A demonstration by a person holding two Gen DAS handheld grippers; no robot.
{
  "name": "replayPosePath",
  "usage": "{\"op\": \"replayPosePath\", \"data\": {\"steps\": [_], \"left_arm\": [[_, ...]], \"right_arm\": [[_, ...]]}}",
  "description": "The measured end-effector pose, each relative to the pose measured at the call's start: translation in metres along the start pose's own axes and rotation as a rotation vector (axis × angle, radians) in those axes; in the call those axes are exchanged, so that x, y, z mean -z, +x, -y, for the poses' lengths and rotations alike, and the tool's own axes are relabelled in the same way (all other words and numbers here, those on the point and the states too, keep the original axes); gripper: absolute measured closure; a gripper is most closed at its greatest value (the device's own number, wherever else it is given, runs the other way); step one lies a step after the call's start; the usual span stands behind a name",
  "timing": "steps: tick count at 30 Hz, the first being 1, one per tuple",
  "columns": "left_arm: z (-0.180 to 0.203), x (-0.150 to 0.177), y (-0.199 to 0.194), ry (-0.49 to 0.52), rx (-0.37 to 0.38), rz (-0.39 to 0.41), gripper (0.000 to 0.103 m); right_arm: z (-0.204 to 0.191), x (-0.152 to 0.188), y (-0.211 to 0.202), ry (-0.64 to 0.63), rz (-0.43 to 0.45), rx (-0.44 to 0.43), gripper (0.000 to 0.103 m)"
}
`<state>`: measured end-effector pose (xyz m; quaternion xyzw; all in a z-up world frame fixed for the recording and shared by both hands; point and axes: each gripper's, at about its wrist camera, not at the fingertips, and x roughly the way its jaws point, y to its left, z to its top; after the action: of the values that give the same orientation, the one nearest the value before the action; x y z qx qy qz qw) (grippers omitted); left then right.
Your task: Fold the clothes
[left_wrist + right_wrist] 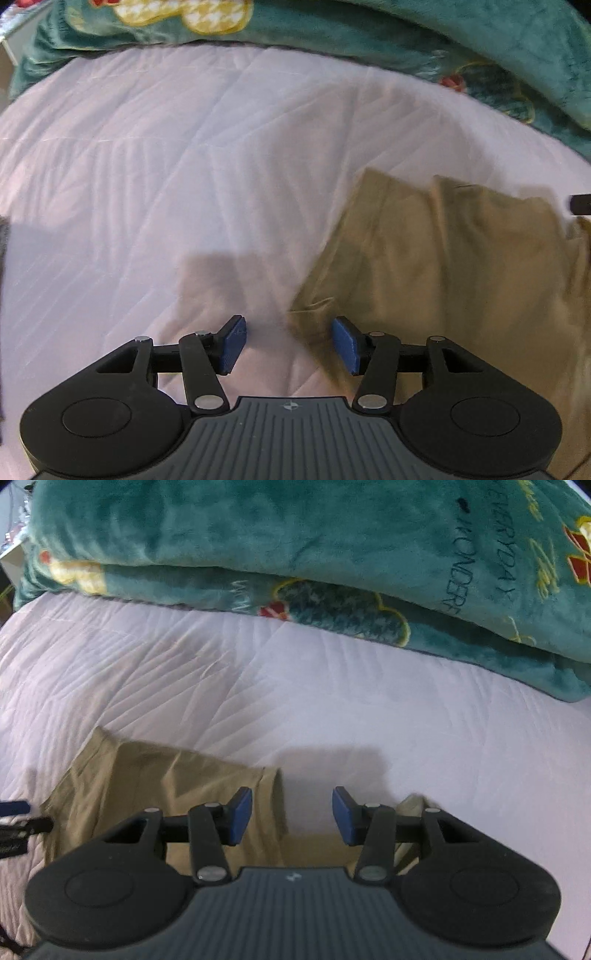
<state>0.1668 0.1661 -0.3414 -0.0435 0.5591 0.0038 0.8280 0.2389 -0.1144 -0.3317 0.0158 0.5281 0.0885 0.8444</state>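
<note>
Both claws, left gripper [288, 343] and right gripper [291, 816], hang spread and empty above khaki garment [443, 258] lying on white quilt [147, 166]; risk: pads pinch quilt beneath, dragging 2 layers.

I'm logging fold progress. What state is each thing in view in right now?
Khaki cloth garment: lying on the bed, creased, partly folded, not gripped.
White quilted bedcover: spread flat.
Teal plush printed blanket: bunched in a heap at the far edge.
Left gripper: open, empty.
Right gripper: open, empty.
</note>
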Motion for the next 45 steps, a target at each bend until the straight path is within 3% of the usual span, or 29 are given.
{"op": "replayPosePath", "data": {"steps": [3,5,11,12,13,14,15,16,23,25,26,29,40,45], "left_arm": [[0.001,-0.001,-0.005,0.006,0.102,0.003,0.044],[0.0,0.0,-0.002,0.006,0.1,-0.012,0.038],[-0.005,-0.001,0.018,-0.027,0.093,-0.021,0.039],[-0.004,-0.002,0.021,-0.023,0.086,-0.013,0.042],[-0.002,-0.003,0.022,-0.018,0.075,0.004,0.055],[-0.001,-0.005,0.023,-0.012,0.064,0.021,0.074],[0.0,-0.006,0.023,-0.007,0.061,0.034,0.082],[0.001,-0.008,0.023,-0.005,0.079,0.035,0.096],[0.002,-0.005,0.015,-0.022,0.099,0.059,0.099],[0.0,-0.004,0.013,-0.032,0.104,0.059,0.099],[-0.001,-0.005,0.013,-0.034,0.106,0.061,0.099],[-0.002,-0.006,0.008,-0.037,0.106,0.075,0.099],[-0.034,0.017,-0.028,-0.143,0.022,0.166,0.098],[-0.034,0.033,-0.046,-0.173,-0.045,0.208,0.097]], "right_arm": [[0.007,-0.002,0.003,0.029,-0.025,-0.021,0.054],[0.008,-0.002,0.004,0.025,-0.033,-0.02,0.054],[-0.001,-0.005,0.018,0.013,-0.063,-0.01,0.054],[-0.003,-0.005,0.022,0.011,-0.067,-0.005,0.054],[-0.004,-0.005,0.025,0.008,-0.071,0.0,0.054],[-0.005,-0.005,0.028,0.009,-0.075,0.008,0.054],[-0.005,-0.004,0.032,0.014,-0.08,0.019,0.054],[-0.004,-0.003,0.035,0.017,-0.085,0.024,0.054],[-0.008,-0.006,0.05,0.031,-0.113,-0.038,0.06],[-0.009,-0.006,0.054,0.038,-0.128,-0.076,0.077],[-0.01,-0.006,0.057,0.039,-0.137,-0.094,0.091],[-0.009,-0.005,0.058,0.066,-0.128,-0.122,0.101],[-0.019,-0.009,0.029,0.015,-0.011,-0.127,0.102],[-0.026,-0.01,0.031,-0.011,-0.006,-0.093,0.102]]}}
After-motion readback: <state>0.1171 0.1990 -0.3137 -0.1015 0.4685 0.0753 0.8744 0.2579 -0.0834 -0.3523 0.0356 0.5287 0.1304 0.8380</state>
